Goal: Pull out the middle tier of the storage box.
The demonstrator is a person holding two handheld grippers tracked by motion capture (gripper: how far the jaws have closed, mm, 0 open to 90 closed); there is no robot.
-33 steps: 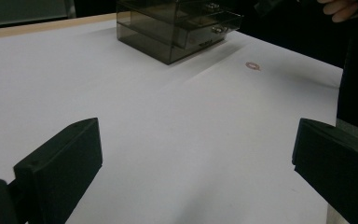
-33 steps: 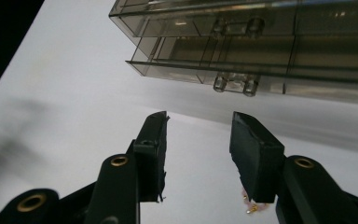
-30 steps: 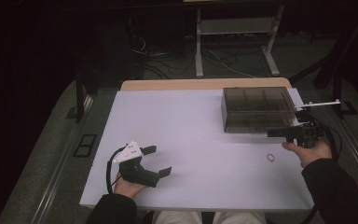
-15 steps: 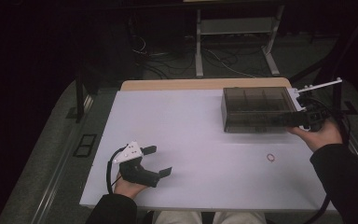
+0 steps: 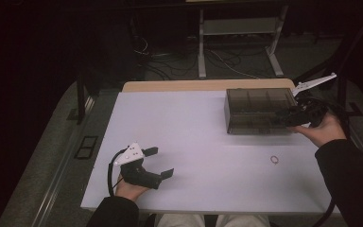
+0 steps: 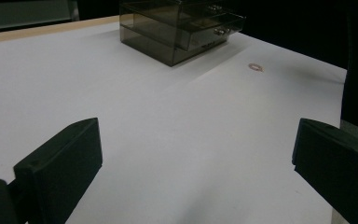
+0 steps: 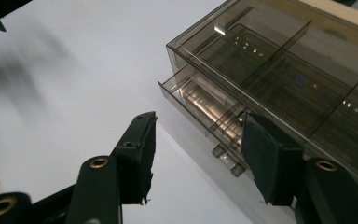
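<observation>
A smoked, see-through drawer box [image 5: 257, 111] stands at the table's far right, with one drawer [image 7: 200, 100] pulled out a little. My right gripper [image 5: 286, 117] hovers at the box's right front corner. Its jaws [image 7: 198, 149] have just been opening; they stand apart with nothing between them, just in front of the drawer's small handle [image 7: 228, 158]. My left gripper [image 5: 159, 162] rests near the table's front left, wide open and empty [image 6: 193, 158]. It faces the box [image 6: 182, 28] from far off.
A small ring [image 5: 275, 160] lies on the white tabletop [image 5: 194, 127] in front of the box, also seen from the left gripper [image 6: 255, 67]. A wooden strip [image 5: 179, 86] edges the table's far side. A metal stand [image 5: 238, 28] and cables are on the floor beyond.
The right hand has lifted and moved away from the front edge, up to the box's right front corner, and its jaws now stand wider. The left hand has kept still.
</observation>
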